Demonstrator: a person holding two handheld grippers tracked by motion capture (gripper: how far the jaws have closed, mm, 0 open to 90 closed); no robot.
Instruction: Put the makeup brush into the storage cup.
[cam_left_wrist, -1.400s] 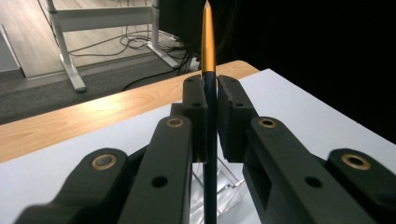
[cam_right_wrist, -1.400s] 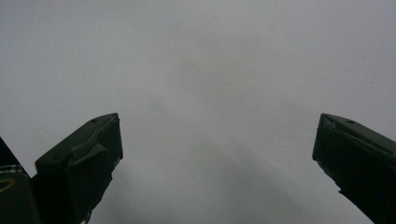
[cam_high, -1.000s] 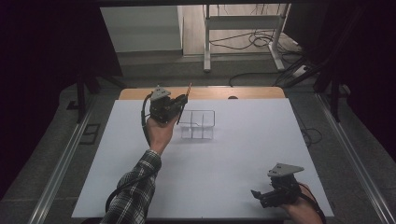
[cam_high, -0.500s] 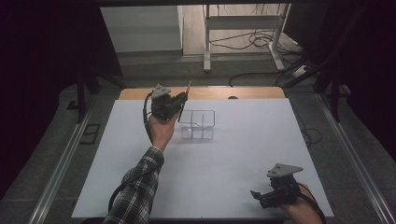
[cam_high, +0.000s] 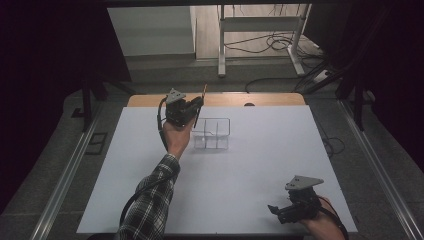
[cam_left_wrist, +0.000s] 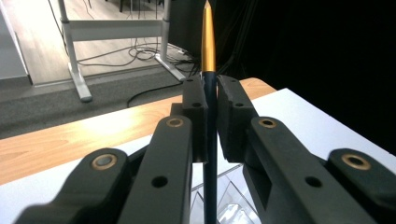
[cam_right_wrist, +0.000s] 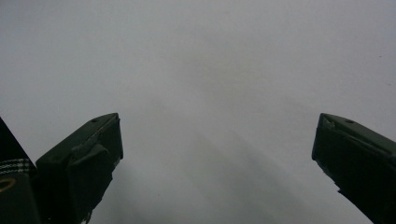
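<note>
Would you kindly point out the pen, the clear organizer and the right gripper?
pen (cam_left_wrist: 208, 42), left gripper view, gold upper barrel.
clear organizer (cam_high: 222, 120), high view, far rim.
right gripper (cam_right_wrist: 215, 154), right gripper view, midway between open jaws.

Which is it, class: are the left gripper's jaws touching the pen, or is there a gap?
Touching. The left gripper view shows the left gripper with both jaws pressed against the dark shaft of the pen, no gap on either side.

Pretty dim room overall, black around the edges, with the white table sheet (cam_high: 240, 190) catching most of the light from above. The left gripper view is sharp near the jaw tips, but the black links closest to the lens go soft. The right gripper view is washed-out grey, with faint streaky shadows between its jaws.
</note>
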